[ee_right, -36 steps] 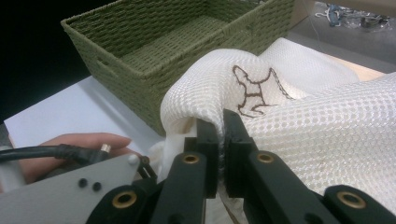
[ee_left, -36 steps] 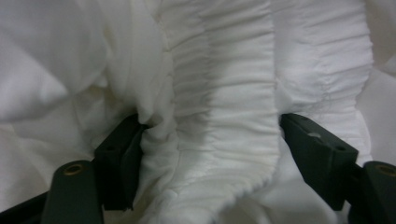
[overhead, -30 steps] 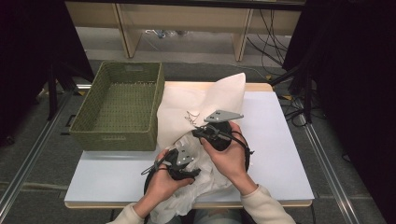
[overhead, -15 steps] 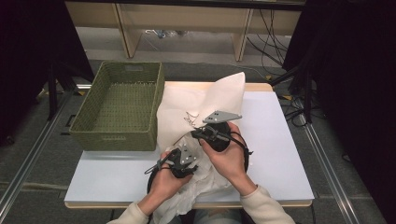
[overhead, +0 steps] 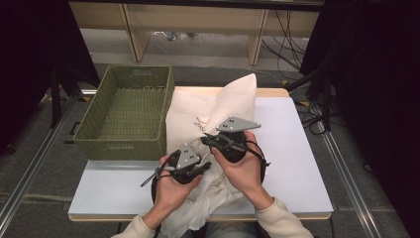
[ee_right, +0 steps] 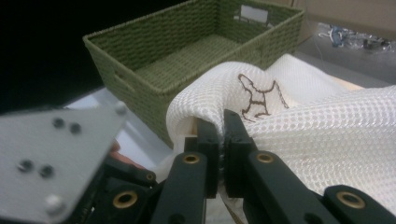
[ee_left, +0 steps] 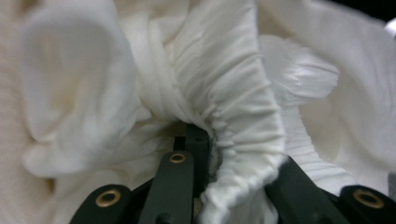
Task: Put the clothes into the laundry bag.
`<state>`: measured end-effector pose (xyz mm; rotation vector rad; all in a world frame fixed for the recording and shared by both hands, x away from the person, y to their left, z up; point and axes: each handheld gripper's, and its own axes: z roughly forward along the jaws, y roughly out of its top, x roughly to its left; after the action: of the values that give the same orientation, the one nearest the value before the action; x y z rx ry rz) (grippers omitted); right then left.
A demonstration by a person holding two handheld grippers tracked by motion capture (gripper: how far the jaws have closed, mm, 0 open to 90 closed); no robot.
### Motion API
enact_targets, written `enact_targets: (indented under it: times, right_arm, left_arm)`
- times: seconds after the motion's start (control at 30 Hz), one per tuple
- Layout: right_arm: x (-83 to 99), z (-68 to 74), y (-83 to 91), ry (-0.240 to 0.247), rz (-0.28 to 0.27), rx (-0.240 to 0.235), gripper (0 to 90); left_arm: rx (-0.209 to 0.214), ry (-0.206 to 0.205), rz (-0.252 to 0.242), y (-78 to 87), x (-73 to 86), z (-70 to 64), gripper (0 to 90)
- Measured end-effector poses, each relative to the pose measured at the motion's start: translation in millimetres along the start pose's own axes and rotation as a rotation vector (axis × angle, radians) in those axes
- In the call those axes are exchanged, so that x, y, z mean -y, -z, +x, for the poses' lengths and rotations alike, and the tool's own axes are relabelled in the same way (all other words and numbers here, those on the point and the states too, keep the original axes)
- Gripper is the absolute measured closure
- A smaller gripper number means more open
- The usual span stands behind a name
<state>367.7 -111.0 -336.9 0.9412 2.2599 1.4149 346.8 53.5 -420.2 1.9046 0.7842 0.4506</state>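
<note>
A white cloth [overhead: 195,106] lies crumpled across the middle of the white table [overhead: 297,153], with a small brown stitched figure [overhead: 200,123] on it. My left gripper [overhead: 200,167] is low over the cloth's near folds. In the left gripper view the left gripper [ee_left: 233,151] is shut on a gathered, ruffled hem of the cloth [ee_left: 233,84]. My right gripper [overhead: 208,140] sits just beyond and to the right of it. In the right gripper view the right gripper [ee_right: 220,125] is shut on a raised fold of mesh cloth [ee_right: 327,135] beside the stitched figure [ee_right: 257,95].
A green woven basket [overhead: 124,148] stands at the table's left, its inside bare; it shows close behind the fold as the basket [ee_right: 140,60] in the right gripper view. Bare table lies to the right of the cloth. Cables trail on the floor beyond the table.
My left gripper has crept slightly forward and up with the cloth, closer to the right gripper. The right gripper has barely moved.
</note>
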Motion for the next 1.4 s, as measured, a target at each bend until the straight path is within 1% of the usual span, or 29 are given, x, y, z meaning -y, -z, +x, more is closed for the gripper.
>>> enact_targets:
  times: [0.03, 0.07, 0.2, 0.23, 0.27, 0.3, 0.33, 0.37, 0.4, 0.43, 0.47, 0.5, 0.53, 0.6, 0.63, 0.67, 0.7, 0.77, 0.8, 0.83, 0.87, 0.93, 1.03, 1.13, 1.2, 1.23, 1.33, 1.37, 1.4]
  right_arm:
    - [-0.9, -0.9, 1.3, 0.016, -0.007, 0.004, 88.4]
    - [-1.9, -0.7, 2.8, 0.009, -0.01, 0.005, 88.4]
    - [-3.3, -2.2, 6.7, 0.006, -0.022, 0.005, 88.4]
    - [-3.2, -1.5, 6.5, -0.015, -0.022, 0.006, 88.4]
    - [-2.7, -2.5, 5.2, -0.02, -0.022, 0.005, 88.4]
    - [-2.3, -3.4, 4.8, -0.022, -0.016, 0.003, 88.4]
    - [-1.7, -4.4, 4.4, -0.027, -0.005, 0.012, 88.4]
    - [-0.7, -7.8, 2.0, -0.011, -0.003, 0.012, 88.4]
    - [0.8, -11.2, -0.2, -0.016, 0.007, 0.018, 88.4]
    - [0.8, -11.2, -0.2, -0.016, 0.007, 0.018, 88.4]
    - [1.8, -12.5, -1.3, -0.031, 0.014, 0.02, 88.4]
    - [2.6, -13.7, -3.0, -0.044, 0.016, 0.012, 88.4]
    - [3.4, -15.6, -3.3, -0.042, 0.028, 0.024, 88.3]
    - [3.7, -18.1, -3.9, -0.04, 0.028, 0.025, 88.3]
    - [3.8, -18.6, -4.0, -0.046, 0.027, 0.033, 88.3]
    - [4.3, -20.1, -4.4, -0.05, 0.029, 0.031, 88.3]
    - [4.6, -21.1, -4.5, -0.056, 0.029, 0.028, 88.3]
    - [4.4, -22.2, -3.6, -0.056, 0.031, 0.035, 88.2]
    - [4.2, -22.5, -3.5, -0.059, 0.031, 0.035, 88.3]
    - [3.9, -22.3, -2.8, -0.063, 0.033, 0.033, 88.2]
    - [4.0, -22.5, -2.8, -0.057, 0.032, 0.034, 88.2]
    - [4.0, -22.4, -2.9, -0.057, 0.033, 0.036, 88.2]
    - [3.9, -22.4, -2.8, -0.057, 0.035, 0.037, 88.2]
    - [3.9, -22.6, -2.7, -0.058, 0.034, 0.036, 88.2]
    - [3.9, -22.3, -2.6, -0.058, 0.035, 0.037, 88.2]
    - [3.9, -22.2, -2.6, -0.057, 0.036, 0.037, 88.2]
    - [3.9, -22.0, -2.6, -0.057, 0.037, 0.037, 88.1]
    - [3.8, -22.0, -2.6, -0.057, 0.038, 0.037, 88.1]
    - [3.8, -22.1, -2.7, -0.057, 0.038, 0.036, 88.1]
  left_arm:
    - [-0.01, -0.012, 0.0, 3.2, -3.9, 0.3, 79.9]
    - [-0.016, -0.027, -0.008, 5.1, -7.2, 1.0, 79.9]
    - [-0.033, -0.024, 0.006, 2.6, -11.6, 4.5, 79.8]
    - [-0.048, -0.019, 0.014, -2.7, -10.0, 6.5, 79.7]
    - [-0.062, -0.031, 0.017, -7.3, -8.4, 9.2, 79.5]
    - [-0.083, -0.045, 0.037, -13.7, -5.0, 14.1, 79.3]
    - [-0.114, -0.031, 0.042, -24.0, 0.7, 19.0, 78.9]
    - [-0.124, -0.033, 0.043, -29.9, 3.9, 22.3, 78.3]
    - [-0.131, -0.044, 0.069, -35.4, 7.8, 27.0, 76.5]
    - [-0.128, -0.03, 0.076, -40.5, 11.0, 28.7, 76.5]
    - [-0.134, -0.044, 0.079, -43.9, 12.6, 30.4, 75.1]
    - [-0.139, -0.017, 0.06, -46.6, 14.2, 26.7, 73.3]
    - [-0.139, -0.024, 0.063, -46.5, 14.3, 25.8, 71.0]
    - [-0.119, -0.061, 0.073, -44.4, 13.9, 26.4, 65.3]
    - [-0.104, -0.029, 0.06, -42.9, 14.5, 24.2, 60.9]
    - [-0.097, -0.042, 0.069, -39.3, 14.3, 24.4, 55.8]
    - [-0.087, -0.052, 0.053, -37.6, 14.1, 24.2, 50.6]
    - [-0.076, -0.054, 0.058, -28.0, 13.7, 22.1, 42.3]
    - [-0.07, -0.074, 0.051, -21.6, 12.8, 20.8, 40.0]
    - [-0.066, -0.058, 0.04, -18.6, 12.7, 18.4, 37.0]
    - [-0.051, -0.067, 0.049, -13.3, 12.0, 17.6, 35.5]
    - [-0.027, -0.062, 0.043, -3.0, 11.2, 15.0, 33.2]
    - [-0.009, -0.078, 0.047, 12.0, 9.6, 12.2, 30.4]
    - [-0.002, -0.076, 0.032, 23.8, 9.2, 9.7, 28.0]
    - [0.001, -0.061, 0.037, 27.5, 11.0, 10.1, 26.6]
    - [0.004, -0.067, 0.045, 28.3, 12.4, 11.9, 26.1]
    - [-0.016, -0.063, 0.086, 26.3, 19.4, 15.0, 24.6]
    - [-0.011, -0.077, 0.11, 23.8, 22.0, 17.1, 24.0]
    - [-0.007, -0.07, 0.133, 19.7, 25.8, 17.5, 23.7]
